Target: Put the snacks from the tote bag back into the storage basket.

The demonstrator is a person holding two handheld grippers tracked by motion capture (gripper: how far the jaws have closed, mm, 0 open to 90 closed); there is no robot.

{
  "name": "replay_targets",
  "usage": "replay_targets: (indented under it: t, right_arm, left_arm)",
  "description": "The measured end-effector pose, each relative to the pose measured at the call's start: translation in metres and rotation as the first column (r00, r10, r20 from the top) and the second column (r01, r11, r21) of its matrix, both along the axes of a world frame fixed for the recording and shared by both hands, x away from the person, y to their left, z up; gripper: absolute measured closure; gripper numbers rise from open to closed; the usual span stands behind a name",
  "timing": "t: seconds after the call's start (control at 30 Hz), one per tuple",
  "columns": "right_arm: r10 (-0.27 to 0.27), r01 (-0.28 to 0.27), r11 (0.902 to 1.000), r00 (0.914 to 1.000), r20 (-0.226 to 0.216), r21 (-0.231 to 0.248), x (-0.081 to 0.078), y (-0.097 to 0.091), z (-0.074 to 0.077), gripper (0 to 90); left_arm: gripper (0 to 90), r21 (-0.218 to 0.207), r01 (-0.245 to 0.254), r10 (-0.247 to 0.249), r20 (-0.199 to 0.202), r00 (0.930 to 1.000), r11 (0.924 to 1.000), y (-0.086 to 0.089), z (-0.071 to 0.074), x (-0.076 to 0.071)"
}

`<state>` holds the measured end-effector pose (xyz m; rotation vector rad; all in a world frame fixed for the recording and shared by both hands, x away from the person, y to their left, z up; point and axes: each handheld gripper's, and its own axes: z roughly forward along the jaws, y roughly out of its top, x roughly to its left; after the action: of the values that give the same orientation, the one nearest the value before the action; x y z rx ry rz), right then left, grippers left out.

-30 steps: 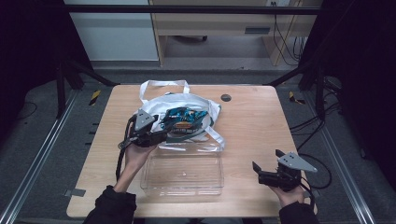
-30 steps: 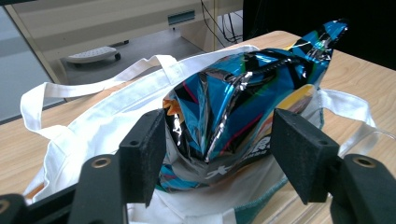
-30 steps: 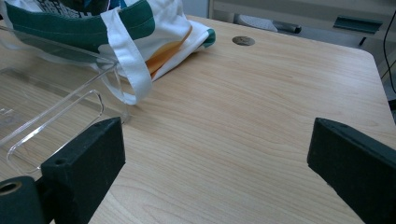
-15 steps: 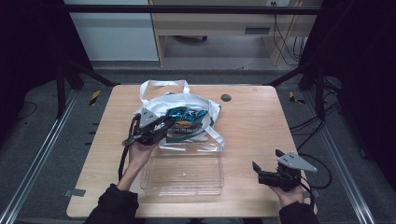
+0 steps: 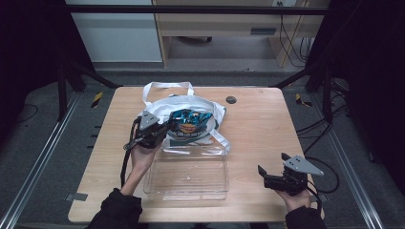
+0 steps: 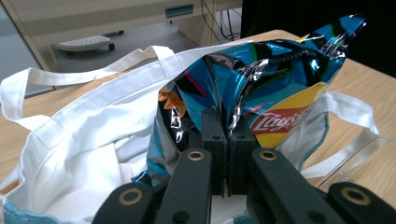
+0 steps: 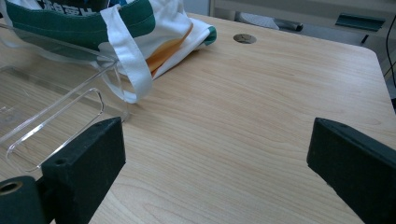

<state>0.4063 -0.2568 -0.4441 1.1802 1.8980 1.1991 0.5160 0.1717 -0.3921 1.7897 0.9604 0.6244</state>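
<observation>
Pinching chip bag fold, left tongs just closed; bag half inside tote near bench far edge. Right tongs apart, idle. Risk: foil slips, tote drags along.

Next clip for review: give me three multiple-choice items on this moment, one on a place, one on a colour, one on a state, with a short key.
1. Where is the clear tray?
A. On the table's far edge
B. On the near side of the tote
C. Inside the tote

2. What is the main colour of the chip bag?
A. Blue
B. Red
C. Green

3. How does the left claw stand?
A. Wide open over the tray
B. Shut on a tote strap
C. Shut on the chip bag

Key:
1 B: the high view shows the tray between the tote and the person.
2 A: the foil is mostly blue, with a yellow and red logo.
3 C: in the left gripper view its jaws, which have just been closing, pinch a fold of the foil.
</observation>
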Motion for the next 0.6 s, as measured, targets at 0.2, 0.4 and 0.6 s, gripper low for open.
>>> replay_targets:
  t: [0.2, 0.4, 0.6]
  right_arm:
    - [0.002, -0.002, 1.0000, 1.0000, 0.000, -0.001, 0.000, 0.000, 0.000, 4.7]
    - [0.003, -0.003, 1.0000, 1.0000, -0.001, -0.001, -0.001, 0.000, 0.000, 4.8]
    - [0.006, -0.006, 1.0000, 1.0000, -0.001, -0.003, -0.001, 0.001, 0.000, 4.9]
  left_arm:
    - [89.2, -0.061, 0.001, 0.001, 0.033, 0.9994, 0.9981, 0.005, 0.009, -0.007]
    - [89.3, -0.118, 0.002, 0.006, 0.060, 0.9982, 0.9931, 0.010, 0.021, -0.015]
    - [89.3, -0.153, -0.004, 0.015, 0.068, 0.9975, 0.9882, 0.011, 0.030, -0.021]
